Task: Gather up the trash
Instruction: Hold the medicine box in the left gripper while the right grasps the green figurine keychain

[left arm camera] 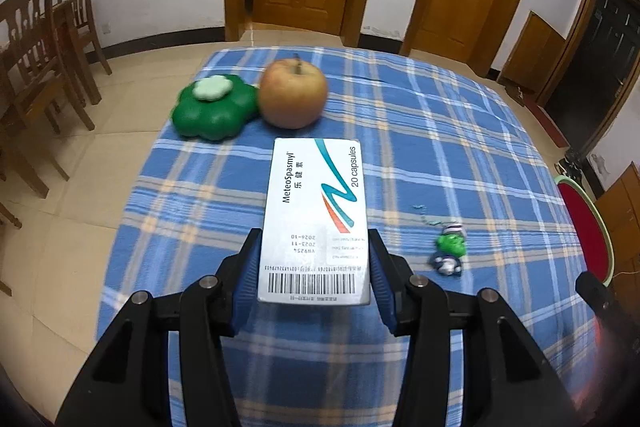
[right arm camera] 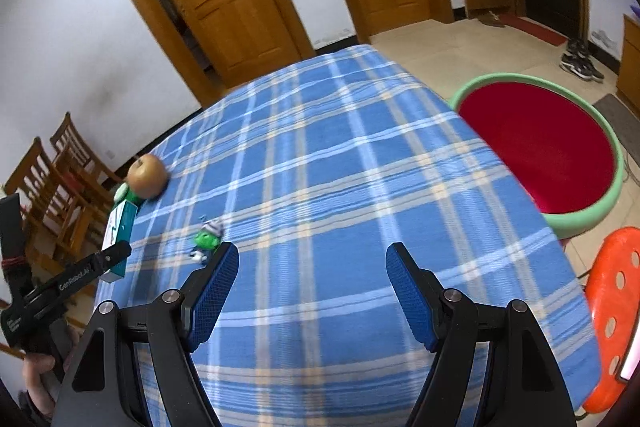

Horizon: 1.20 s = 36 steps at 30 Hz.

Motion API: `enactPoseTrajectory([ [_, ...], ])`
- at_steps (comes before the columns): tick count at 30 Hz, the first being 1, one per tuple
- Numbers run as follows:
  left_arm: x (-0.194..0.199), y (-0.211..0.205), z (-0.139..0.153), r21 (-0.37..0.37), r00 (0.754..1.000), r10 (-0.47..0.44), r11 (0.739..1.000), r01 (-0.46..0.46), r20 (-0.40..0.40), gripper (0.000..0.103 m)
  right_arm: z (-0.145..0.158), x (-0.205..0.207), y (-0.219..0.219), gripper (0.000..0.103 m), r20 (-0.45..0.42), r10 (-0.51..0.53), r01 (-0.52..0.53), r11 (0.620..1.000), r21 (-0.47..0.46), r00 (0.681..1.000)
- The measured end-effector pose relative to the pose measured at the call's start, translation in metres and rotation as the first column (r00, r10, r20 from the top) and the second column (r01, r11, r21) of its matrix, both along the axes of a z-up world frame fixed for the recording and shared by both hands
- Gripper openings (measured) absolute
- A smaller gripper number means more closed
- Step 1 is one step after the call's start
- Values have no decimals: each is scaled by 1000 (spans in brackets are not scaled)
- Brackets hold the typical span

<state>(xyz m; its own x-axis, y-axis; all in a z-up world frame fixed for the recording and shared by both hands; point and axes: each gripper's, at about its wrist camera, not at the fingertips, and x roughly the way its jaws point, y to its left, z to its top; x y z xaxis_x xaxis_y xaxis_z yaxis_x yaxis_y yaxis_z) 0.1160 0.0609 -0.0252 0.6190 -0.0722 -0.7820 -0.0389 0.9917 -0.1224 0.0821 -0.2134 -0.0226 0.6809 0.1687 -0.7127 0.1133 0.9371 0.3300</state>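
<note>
While the left gripper is pinching a white medicine box between its blue pads, lifted above the blue plaid worktop, the right gripper is hovering with its jaws spread wide and nothing between them. Beyond the box an apple is sitting just beside, perhaps touching, a green flower-shaped toy (blur is hiding the seam), and a small green figurine is lying to the right. A red basin with a green rim is standing on the floor off the worktop's right edge.
</note>
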Motion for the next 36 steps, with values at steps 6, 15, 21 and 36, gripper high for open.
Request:
enactPoseTrajectory([
  [6, -6, 19, -5, -3, 1000, 24, 1000, -24, -2, 50, -1, 11, 33, 77, -13, 59, -59, 998, -33, 998],
  [15, -5, 42, -20, -25, 997, 65, 998, -66, -30, 50, -14, 34, 71, 77, -31, 126, -128, 991, -49, 992],
  [21, -3, 48, -26, -39, 996, 77, 996, -79, -43, 50, -29, 55, 94, 77, -54, 170, -173, 983, -63, 984],
  [36, -1, 45, -30, -38, 996, 74, 996, -76, -50, 50, -45, 72, 124, 37, -68, 237, -245, 954, -175, 969],
])
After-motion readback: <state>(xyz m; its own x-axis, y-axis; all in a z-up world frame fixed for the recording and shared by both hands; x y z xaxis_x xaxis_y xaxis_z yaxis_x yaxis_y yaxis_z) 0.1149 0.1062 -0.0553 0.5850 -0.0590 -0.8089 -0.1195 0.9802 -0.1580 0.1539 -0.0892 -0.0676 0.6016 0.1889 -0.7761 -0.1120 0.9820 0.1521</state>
